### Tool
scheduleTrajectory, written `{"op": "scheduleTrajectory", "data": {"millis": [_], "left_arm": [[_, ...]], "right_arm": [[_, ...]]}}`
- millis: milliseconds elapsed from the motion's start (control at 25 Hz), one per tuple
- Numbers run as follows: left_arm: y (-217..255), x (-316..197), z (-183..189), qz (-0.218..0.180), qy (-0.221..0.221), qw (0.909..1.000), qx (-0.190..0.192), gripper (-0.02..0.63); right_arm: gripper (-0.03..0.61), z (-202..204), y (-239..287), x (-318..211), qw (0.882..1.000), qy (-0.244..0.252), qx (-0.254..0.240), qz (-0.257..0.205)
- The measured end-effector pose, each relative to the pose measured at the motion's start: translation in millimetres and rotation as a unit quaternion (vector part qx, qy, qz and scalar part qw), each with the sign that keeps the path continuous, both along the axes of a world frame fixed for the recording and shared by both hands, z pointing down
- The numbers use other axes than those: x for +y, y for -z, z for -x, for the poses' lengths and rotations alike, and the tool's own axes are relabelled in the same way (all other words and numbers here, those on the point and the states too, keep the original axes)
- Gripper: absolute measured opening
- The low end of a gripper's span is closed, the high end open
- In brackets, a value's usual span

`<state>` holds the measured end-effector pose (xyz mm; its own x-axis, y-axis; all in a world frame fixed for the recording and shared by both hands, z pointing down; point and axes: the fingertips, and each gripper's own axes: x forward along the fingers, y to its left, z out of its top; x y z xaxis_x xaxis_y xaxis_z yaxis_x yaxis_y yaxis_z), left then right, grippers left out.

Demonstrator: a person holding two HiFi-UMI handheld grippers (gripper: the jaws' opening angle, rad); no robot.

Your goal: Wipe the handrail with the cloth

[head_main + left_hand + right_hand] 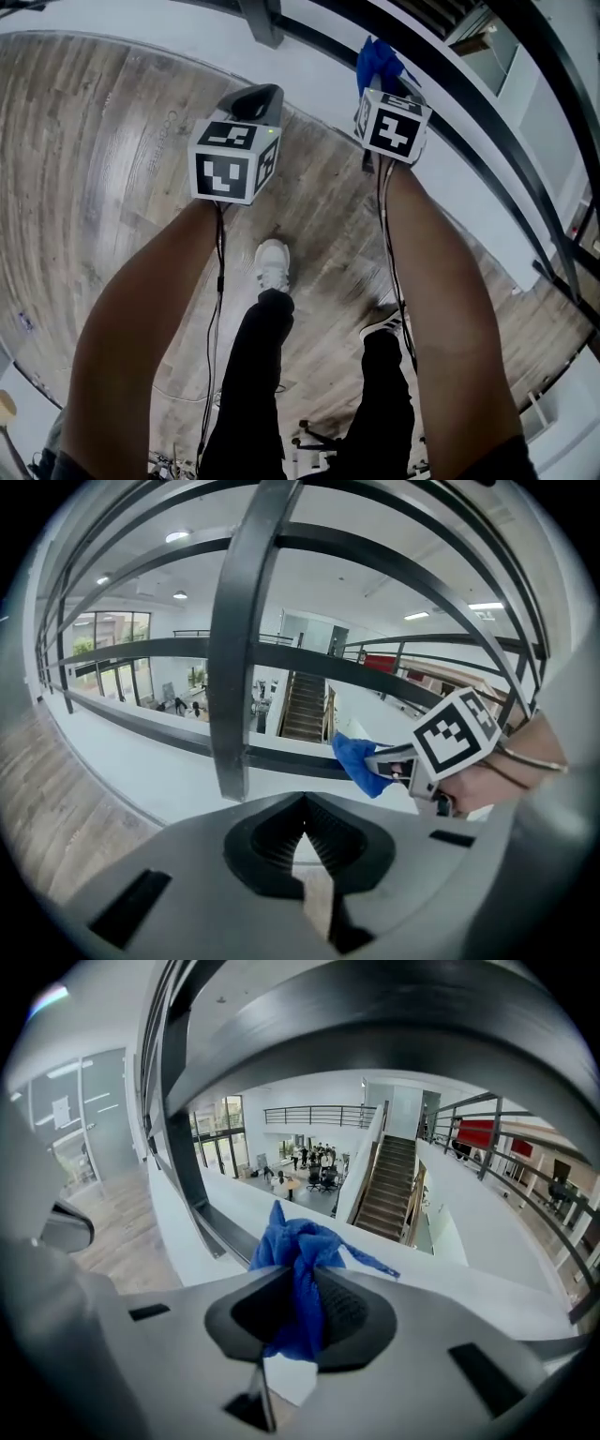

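Note:
My right gripper (302, 1299) is shut on a bunched blue cloth (298, 1258), which sticks out past the jaws. In the head view the blue cloth (377, 60) sits just below the black handrail (441, 75) and above my right gripper (382, 82). The handrail (375, 1026) fills the top of the right gripper view as a broad dark bar. My left gripper (260, 97) hangs to the left over the wooden floor, shut with nothing in it. Its own view shows the left gripper (302, 825) facing a railing post (239, 639), with the cloth (360, 761) at the right.
The railing has several dark horizontal bars (375, 564) above a white ledge (169, 761). Beyond it are a lower hall and a staircase (384, 1190). The person's legs and white shoes (273, 264) stand on the plank floor (103, 141) below the grippers.

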<state>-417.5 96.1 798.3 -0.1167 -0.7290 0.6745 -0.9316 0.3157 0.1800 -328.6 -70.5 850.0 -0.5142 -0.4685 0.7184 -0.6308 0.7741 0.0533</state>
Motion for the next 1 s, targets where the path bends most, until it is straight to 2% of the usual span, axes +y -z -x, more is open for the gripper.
{"op": "scheduleTrajectory", "data": {"millis": [200,760,1000], "left_arm": [[-7.4,-19.4,-50.4,0.007,-0.023,0.9997,0.006,0.005],[-13.5,-85.0,-193.0,0.031,-0.090,0.9955,0.002,0.005],[-10.8,-121.5,-263.6,0.036,-0.148,0.9881,-0.015,0.005]], "right_arm": [[0.080,-64.2,-1.4,-20.5,1.000,-0.029,-0.004,0.000],[0.080,-261.4,0.8,-86.7,0.994,-0.105,0.024,0.015],[0.080,-338.2,0.6,-116.2,0.991,-0.127,0.034,0.027]]}}
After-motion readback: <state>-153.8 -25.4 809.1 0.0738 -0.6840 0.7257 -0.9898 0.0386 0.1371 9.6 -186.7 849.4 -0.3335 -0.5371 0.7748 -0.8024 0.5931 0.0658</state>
